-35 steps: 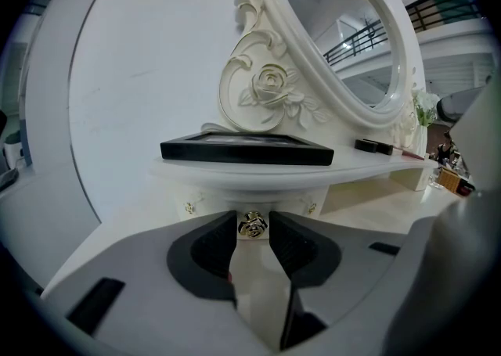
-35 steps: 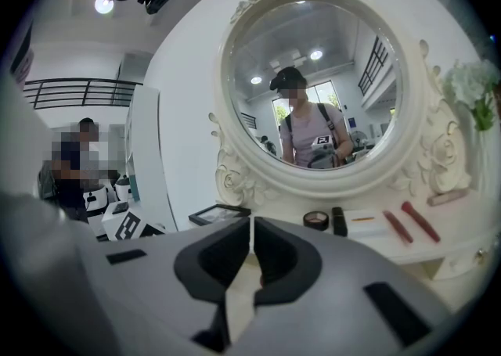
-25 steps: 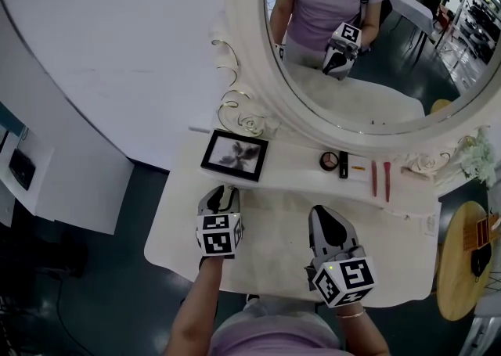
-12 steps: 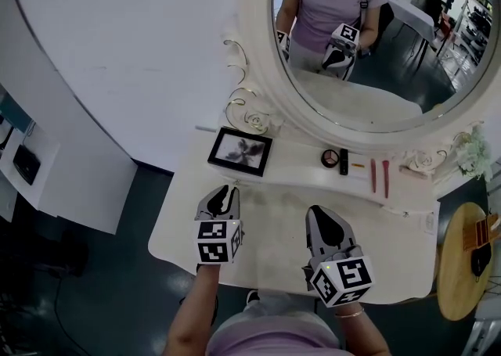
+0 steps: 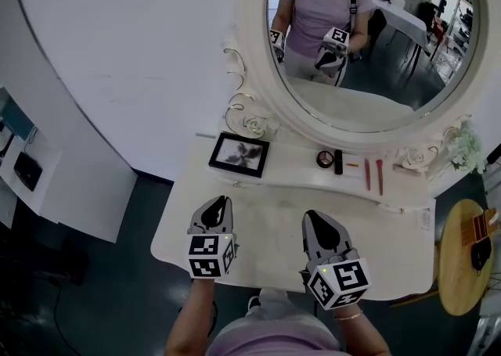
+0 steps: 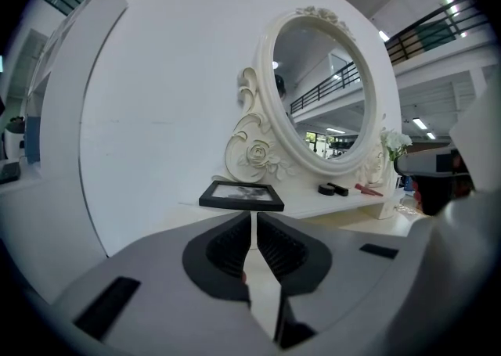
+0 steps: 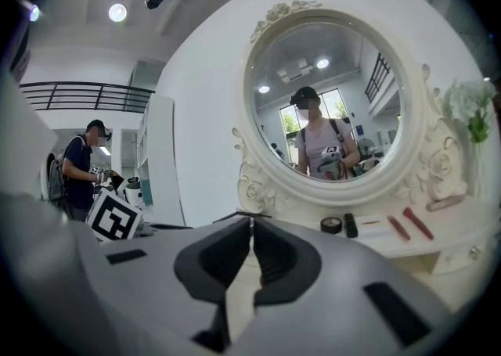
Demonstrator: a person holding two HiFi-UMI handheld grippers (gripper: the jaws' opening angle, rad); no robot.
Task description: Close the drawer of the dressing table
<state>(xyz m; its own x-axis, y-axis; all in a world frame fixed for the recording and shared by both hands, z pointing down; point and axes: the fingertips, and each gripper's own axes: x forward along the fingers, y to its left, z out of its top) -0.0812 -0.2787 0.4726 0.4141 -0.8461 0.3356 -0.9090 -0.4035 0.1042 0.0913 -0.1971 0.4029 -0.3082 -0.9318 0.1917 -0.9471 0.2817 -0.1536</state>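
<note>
The white dressing table (image 5: 266, 225) fills the middle of the head view, and its drawer front is hidden under the top's near edge. My left gripper (image 5: 221, 204) hovers over the table's front left part. Its jaws are closing to a thin slit with nothing between them (image 6: 254, 217). My right gripper (image 5: 313, 217) hangs over the front middle, jaws together and empty (image 7: 251, 225). Both point toward the oval mirror (image 5: 368, 34).
A black picture frame (image 5: 239, 154), a round compact (image 5: 326, 159), a black tube (image 5: 338, 161) and two red sticks (image 5: 366, 174) lie on the raised back shelf. White flowers (image 5: 462, 151) stand at the right. A round wooden table (image 5: 462, 260) is further right, a white cabinet (image 5: 47, 182) at the left.
My left gripper has drawn back toward the table's front edge and risen, and its jaws have come together. The right gripper has shifted only slightly.
</note>
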